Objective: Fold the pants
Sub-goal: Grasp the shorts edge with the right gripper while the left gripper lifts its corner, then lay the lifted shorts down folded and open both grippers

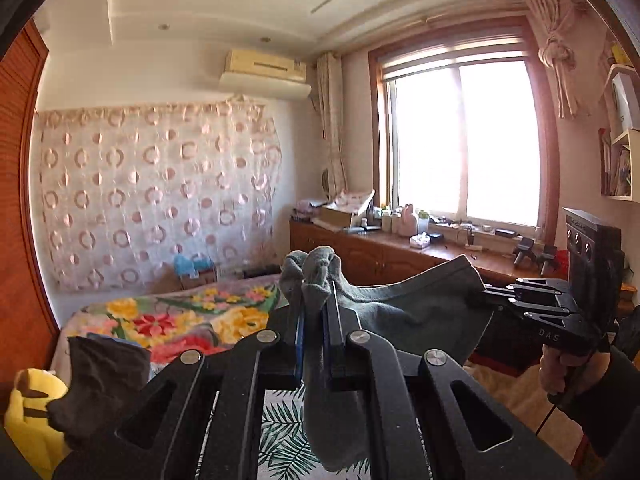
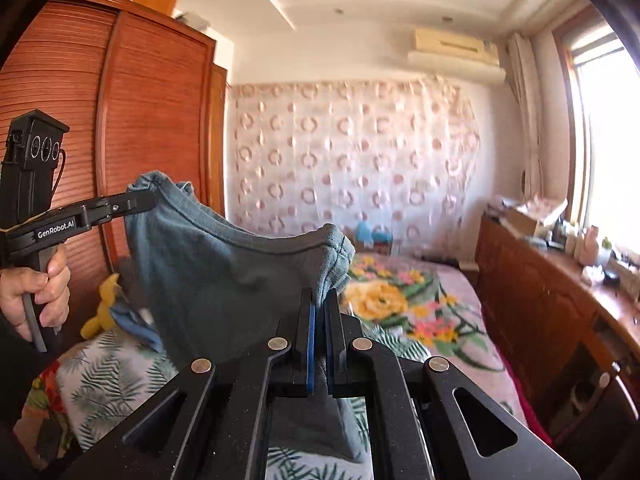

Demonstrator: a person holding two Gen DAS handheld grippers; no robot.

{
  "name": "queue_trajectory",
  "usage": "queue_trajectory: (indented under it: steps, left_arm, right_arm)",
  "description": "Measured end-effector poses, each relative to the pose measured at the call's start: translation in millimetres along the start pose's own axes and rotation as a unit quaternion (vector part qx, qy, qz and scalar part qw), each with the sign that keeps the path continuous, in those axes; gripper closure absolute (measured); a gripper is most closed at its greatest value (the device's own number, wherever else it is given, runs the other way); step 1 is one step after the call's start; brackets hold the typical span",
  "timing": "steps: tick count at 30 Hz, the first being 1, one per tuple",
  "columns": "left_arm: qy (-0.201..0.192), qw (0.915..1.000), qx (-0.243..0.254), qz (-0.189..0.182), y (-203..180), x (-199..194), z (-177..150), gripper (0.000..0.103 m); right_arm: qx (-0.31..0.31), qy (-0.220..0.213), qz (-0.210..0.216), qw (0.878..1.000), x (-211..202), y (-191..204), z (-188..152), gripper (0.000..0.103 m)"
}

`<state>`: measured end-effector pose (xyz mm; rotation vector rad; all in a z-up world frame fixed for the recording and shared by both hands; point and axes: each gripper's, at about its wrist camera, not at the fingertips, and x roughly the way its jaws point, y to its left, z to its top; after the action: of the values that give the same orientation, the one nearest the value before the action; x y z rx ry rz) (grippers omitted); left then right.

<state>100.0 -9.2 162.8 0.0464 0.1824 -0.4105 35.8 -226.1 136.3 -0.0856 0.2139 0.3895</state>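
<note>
We hold the grey-blue pants (image 2: 208, 280) in the air above the bed (image 2: 420, 308), one corner in each gripper, both tools pointing almost level into the room. In the left wrist view, our left gripper (image 1: 316, 280) has its blue-lined fingers (image 1: 300, 332) clamped on a bunched corner of the cloth, which puffs out above the tips and hangs down between the black linkages. In the right wrist view, our right gripper (image 2: 320, 300) is pinched the same way on the opposite corner, the fabric gathered into a knot over the tips.

Between the two, the hem sags in a shallow curve and the body of the garment drapes below it. Each camera catches the other tool out to the side: our left hand (image 2: 36, 292) is wrapped around its handle, held upright, and our right hand (image 1: 560, 372) grips its handle with a dark sleeve behind it.

Below the cloth lie a leaf-print sheet (image 2: 104, 376) and a floral blanket (image 1: 192, 316), with a yellow plush toy (image 2: 102, 308) near the wardrobe (image 2: 152, 120). Beyond stand a low wooden cabinet (image 1: 360, 252) cluttered with bottles, a circle-patterned curtain (image 1: 156, 184) on the far wall, an air conditioner (image 1: 264, 68) and a bright window (image 1: 460, 140).
</note>
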Motion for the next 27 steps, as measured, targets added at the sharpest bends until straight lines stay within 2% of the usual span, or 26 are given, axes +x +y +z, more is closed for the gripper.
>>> queue_trajectory:
  steps: [4, 8, 9, 12, 17, 19, 22, 27]
  left_arm:
    - [-0.01, 0.9997, 0.018, 0.013, 1, -13, 6, 0.095]
    - [-0.003, 0.9998, 0.002, 0.022, 24, 4, -6, 0.096]
    - [0.002, 0.9996, -0.001, 0.026, 29, 11, -13, 0.096]
    - [0.033, 0.9983, -0.006, 0.047, 46, 41, -40, 0.096]
    - [0.124, 0.9894, -0.017, 0.072, 83, 130, -98, 0.095]
    - [0.15, 0.9855, -0.022, 0.076, 90, 159, -117, 0.095]
    - [0.171, 0.9819, -0.028, 0.076, 95, 189, -131, 0.095]
    - [0.187, 0.9786, -0.039, 0.077, 100, 217, -137, 0.095]
  right_arm:
    - [-0.017, -0.015, 0.01, 1.0, -26, 17, 5, 0.1]
    - [-0.027, -0.018, 0.017, 0.999, -23, 14, -2, 0.1]
    - [-0.026, -0.014, 0.02, 0.999, -8, 4, -17, 0.1]
    - [-0.026, 0.013, 0.022, 0.999, 27, -11, -32, 0.1]
    - [0.001, 0.098, 0.037, 0.994, 117, -43, -75, 0.1]
    - [0.009, 0.131, 0.041, 0.99, 157, -56, -93, 0.1]
    - [0.01, 0.165, 0.039, 0.985, 201, -71, -110, 0.1]
    - [0.018, 0.188, 0.042, 0.981, 238, -93, -114, 0.1]
